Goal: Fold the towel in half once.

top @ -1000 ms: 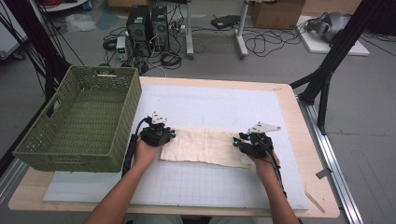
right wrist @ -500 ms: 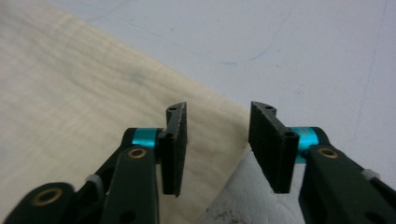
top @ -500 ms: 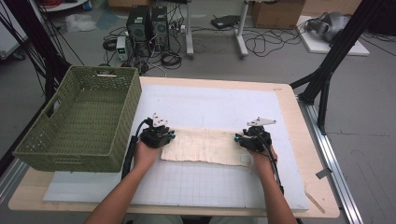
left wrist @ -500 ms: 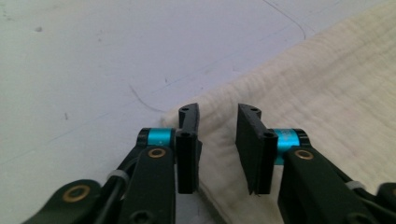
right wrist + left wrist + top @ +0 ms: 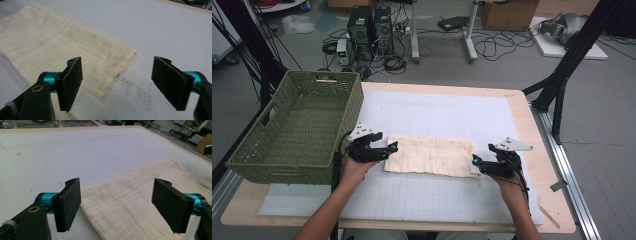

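Now | folded cream woven cloth (image 5: 429, 156) flat mid-surface | left gripper (image 5: 390, 148) at its left end, right gripper (image 5: 475, 161) at right end | both fingers wide apart, holding nothing | green wicker basket (image 5: 257, 150) far left

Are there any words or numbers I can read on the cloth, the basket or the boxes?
None can be read.
Cloth: plain, no print.
Basket: a pale tag at its far rim, too small to read.
Cardboard boxes on the floor: no legible marks.

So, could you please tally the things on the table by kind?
Baskets: 1, green basket
Cloths: 1, cream cloth
Mats: 1, white mat
Tongs: 2, left tongs, right tongs, both open
Total: 5
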